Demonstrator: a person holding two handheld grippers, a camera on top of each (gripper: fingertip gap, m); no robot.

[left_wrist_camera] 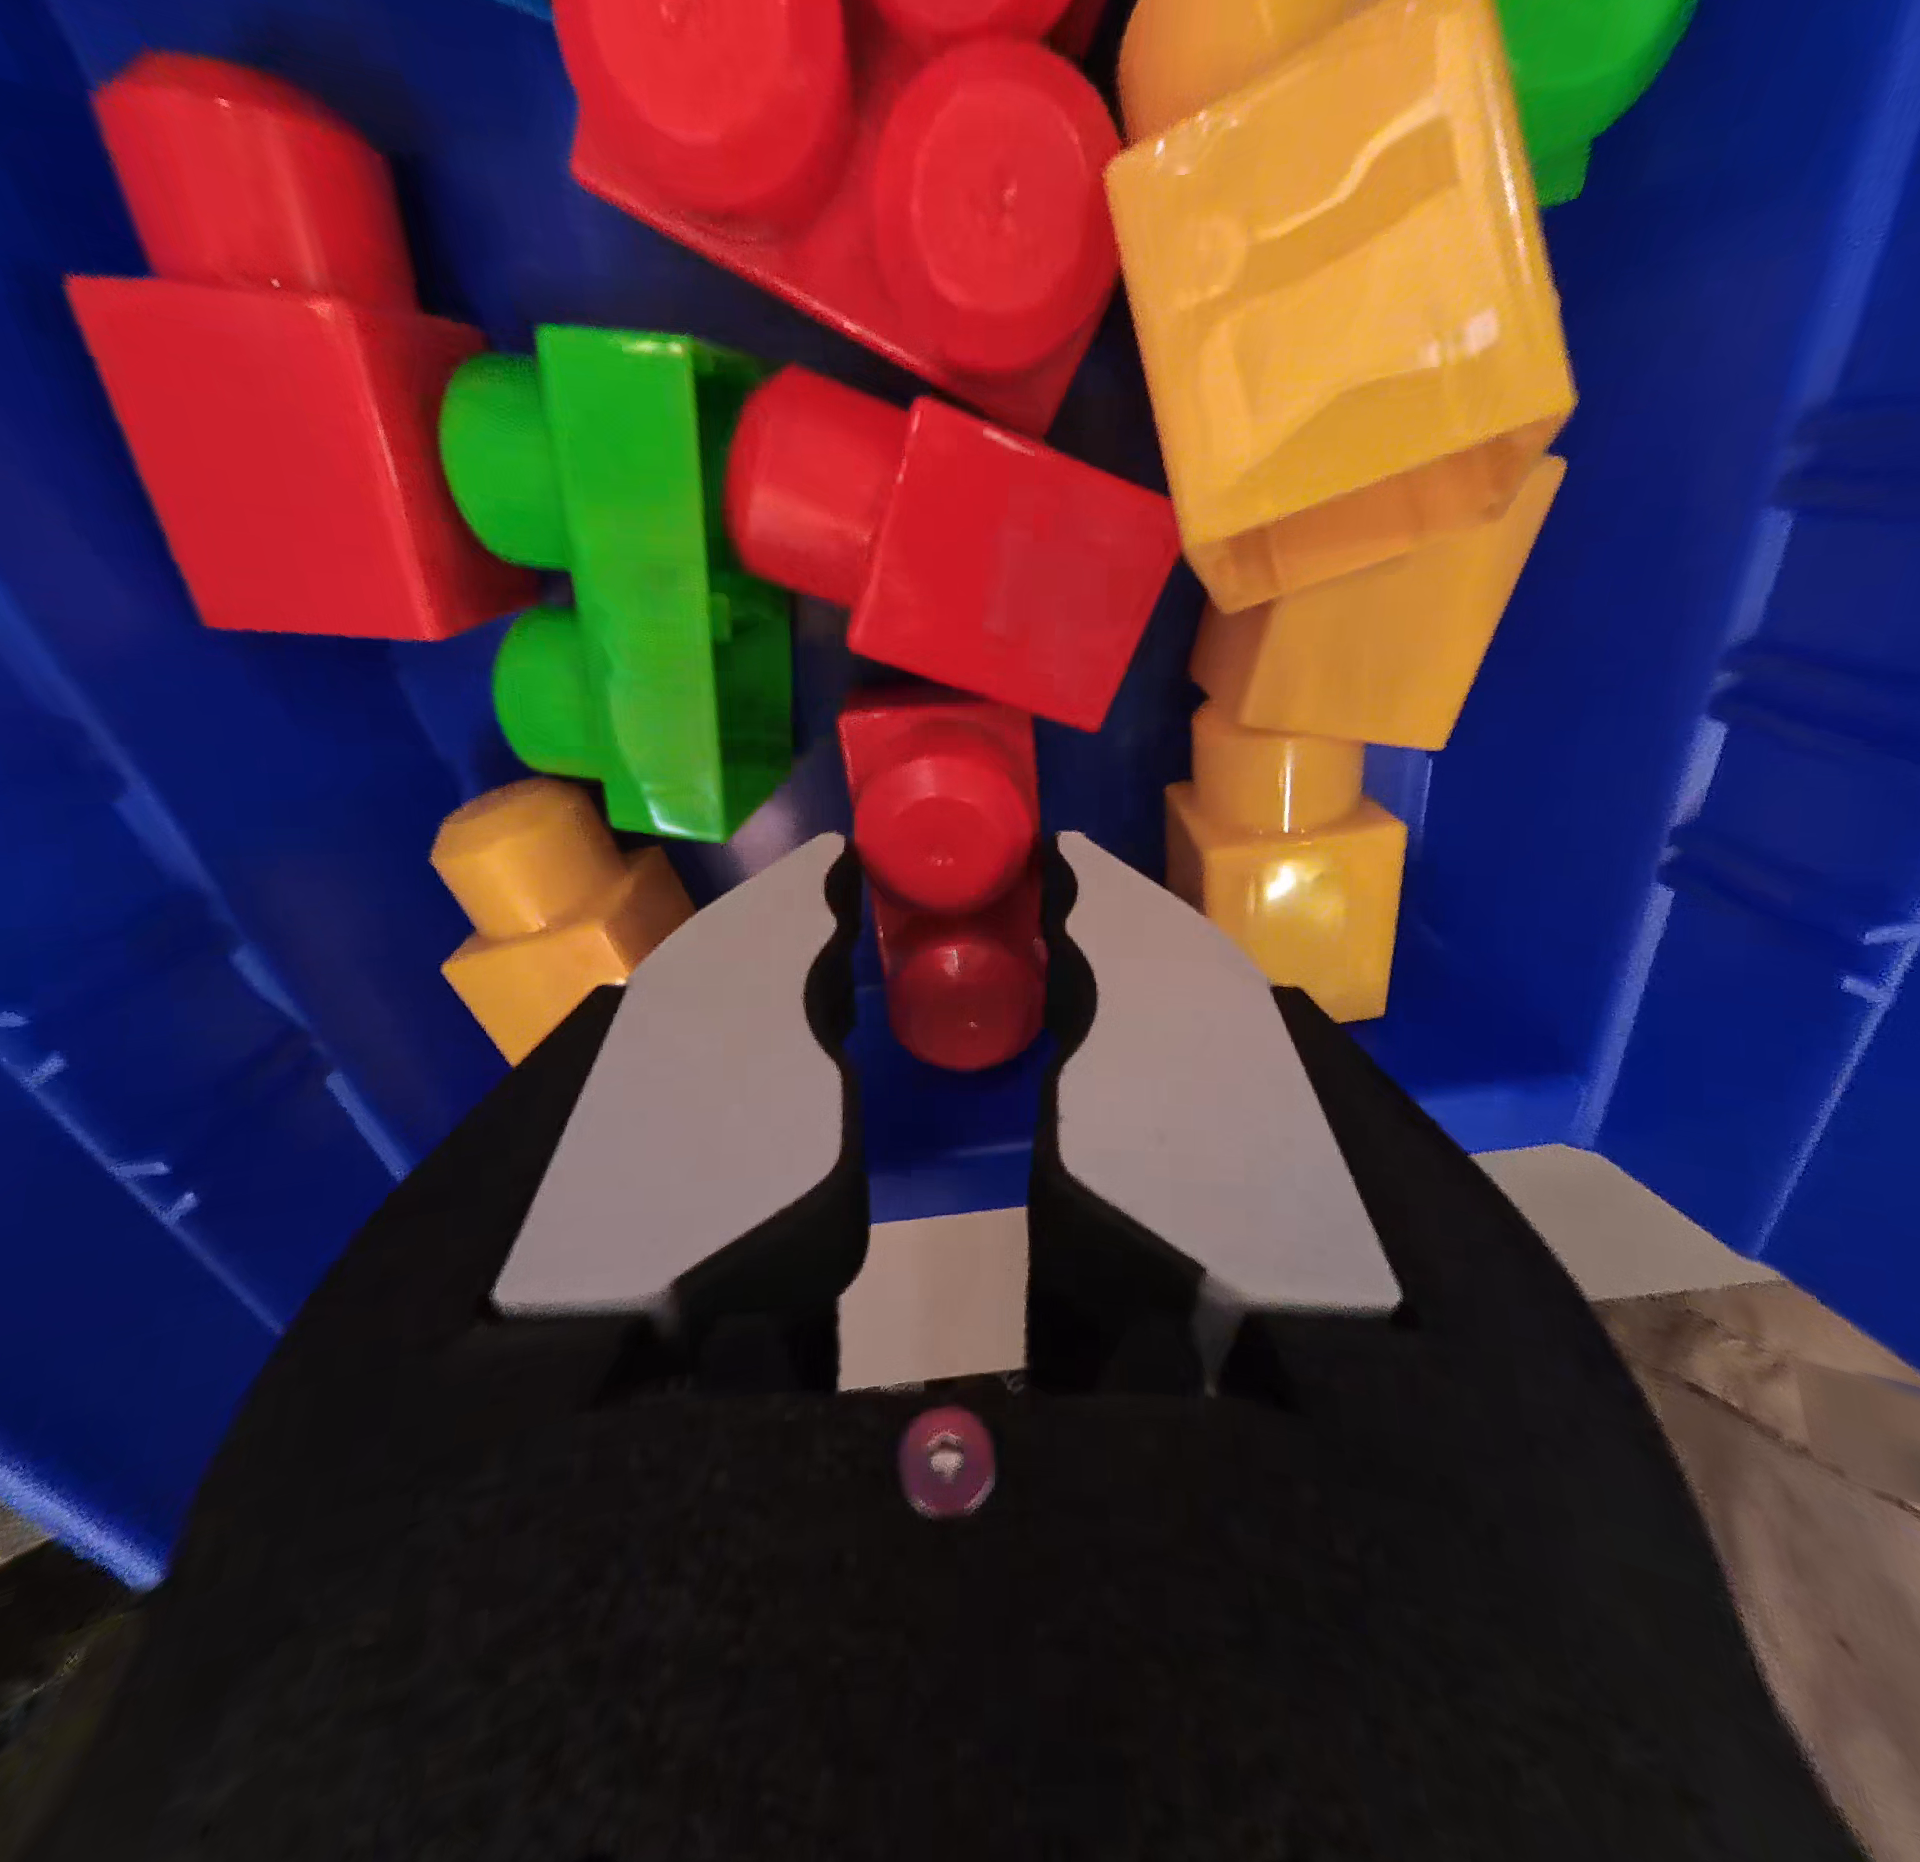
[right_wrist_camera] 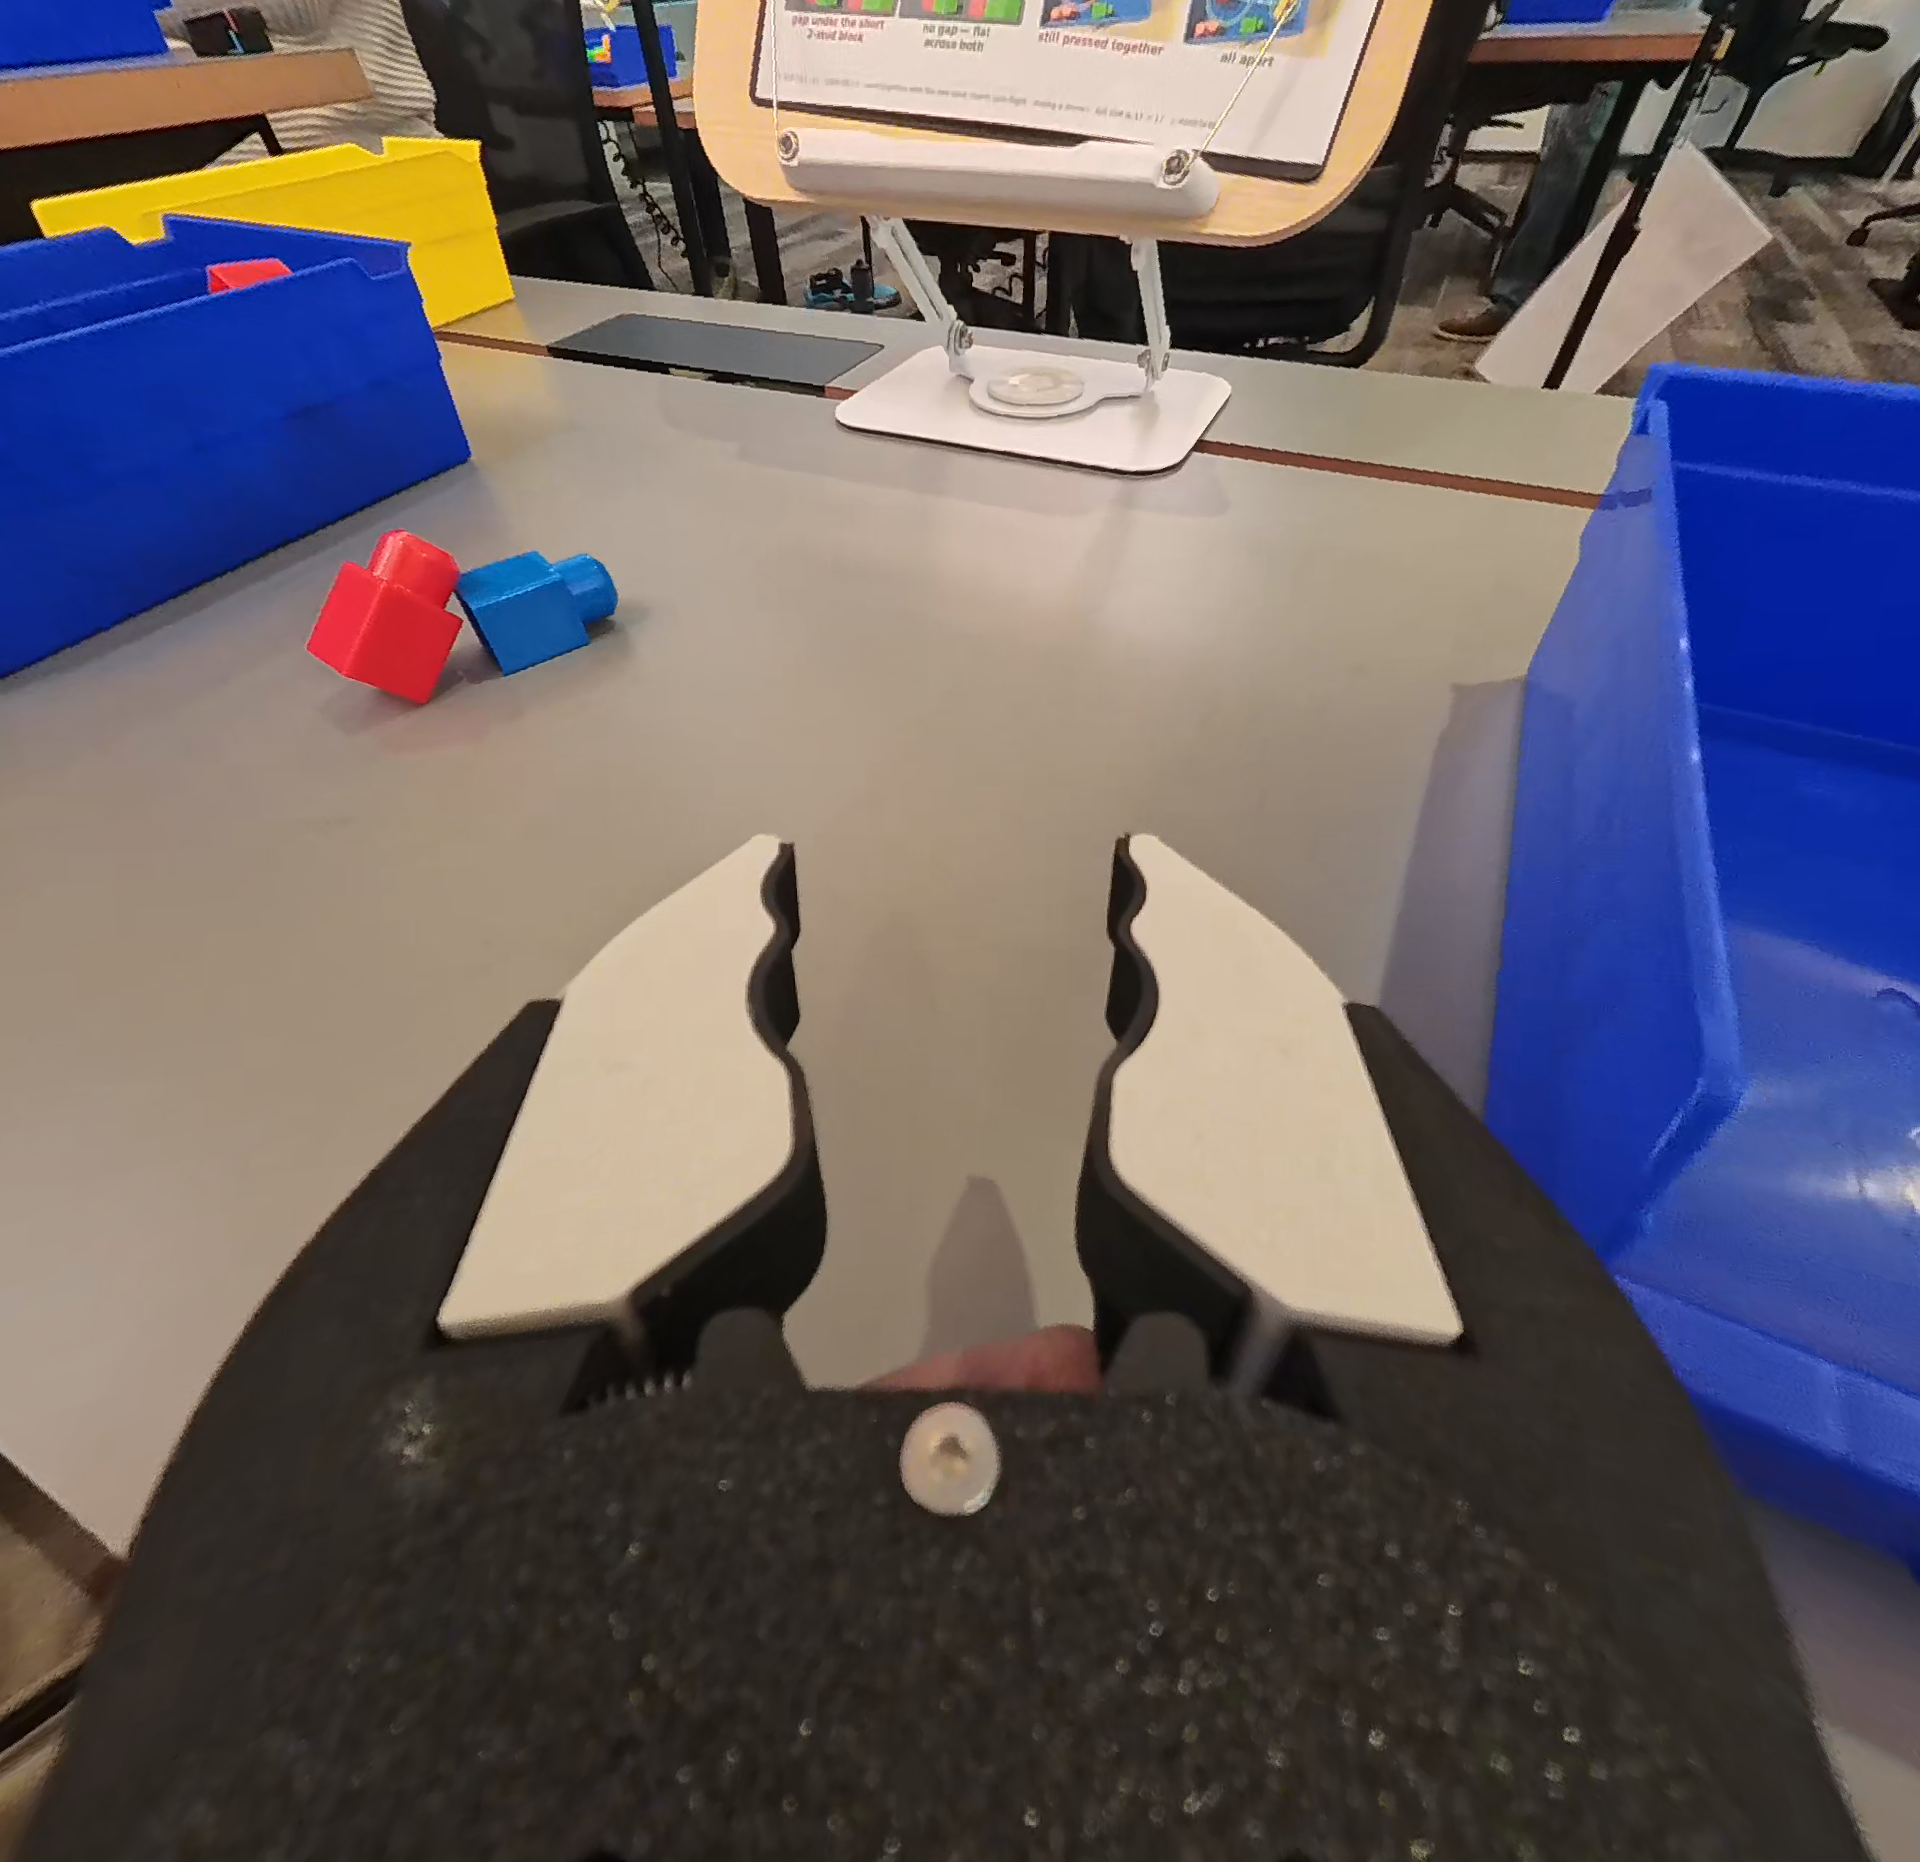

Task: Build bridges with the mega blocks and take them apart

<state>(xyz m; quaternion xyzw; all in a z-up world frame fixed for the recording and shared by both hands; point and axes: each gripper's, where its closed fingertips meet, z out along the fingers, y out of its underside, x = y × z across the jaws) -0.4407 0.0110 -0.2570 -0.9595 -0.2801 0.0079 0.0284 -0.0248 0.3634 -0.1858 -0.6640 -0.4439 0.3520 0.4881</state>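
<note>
The left gripper [left_wrist_camera: 951,856] reached down into a blue bin [left_wrist_camera: 1766,669] heaped with red, green and yellow blocks, its fingers [left_wrist_camera: 727,1033] partly open and set either side of a red two-stud block [left_wrist_camera: 951,877] at the near end of the pile; whether they were already pressing on it I could not tell. A green block [left_wrist_camera: 644,576] and a yellow block [left_wrist_camera: 1340,285] lay just beyond it. The right gripper [right_wrist_camera: 951,856] hovered over the bare grey tabletop [right_wrist_camera: 1039,669], fingers wide apart and holding nothing, with a red block [right_wrist_camera: 382,623] touching a blue block [right_wrist_camera: 535,607] toward the far left edge. These looked like light, hollow, stiff plastic with a glossy, rather slippery skin, so I would take one across its flat side walls, not the round studs.
</note>
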